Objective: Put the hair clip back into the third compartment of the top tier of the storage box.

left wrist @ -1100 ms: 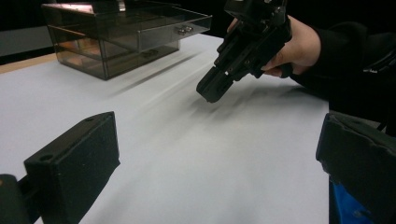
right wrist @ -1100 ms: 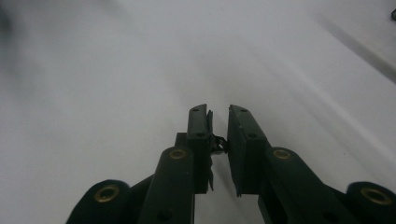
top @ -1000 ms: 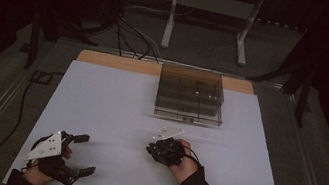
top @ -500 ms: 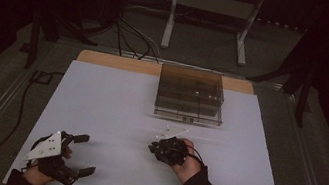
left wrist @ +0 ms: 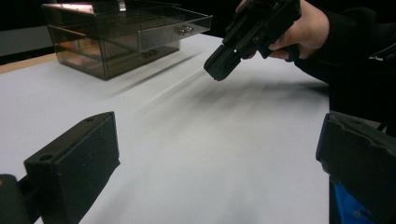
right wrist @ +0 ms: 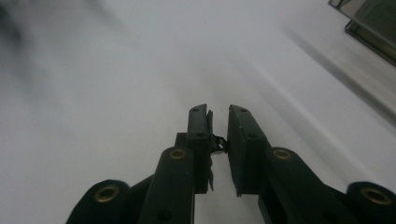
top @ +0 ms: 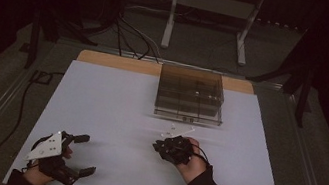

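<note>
- High view: white table (top: 113, 114) under dim light. A smoky clear drawer box (top: 190, 95) sits at the far middle of the table. The left gripper (top: 83, 155) lies at the near left corner with its jaws set wide apart and nothing between them. A grey plate (top: 48, 146) sits on top of it.
- High view: the right gripper (top: 161, 148) is held in the right hand (top: 191, 160) near the middle of the table, just in front of the box, pointing left.
- Left gripper view: both black jaws stand far apart, bare table between them. The right gripper (left wrist: 222, 65) hangs above the table ahead, tip tilted down. The drawer box (left wrist: 121, 35) stands beyond, a small knob (left wrist: 183, 30) on its drawer front.
- Right gripper view: the right gripper (right wrist: 218, 122) has its jaws nearly together, a narrow gap left. A small dark thing (right wrist: 217, 142) sits in that gap; cannot tell what it is. A corner of the box (right wrist: 371, 28) shows at the upper right.
</note>
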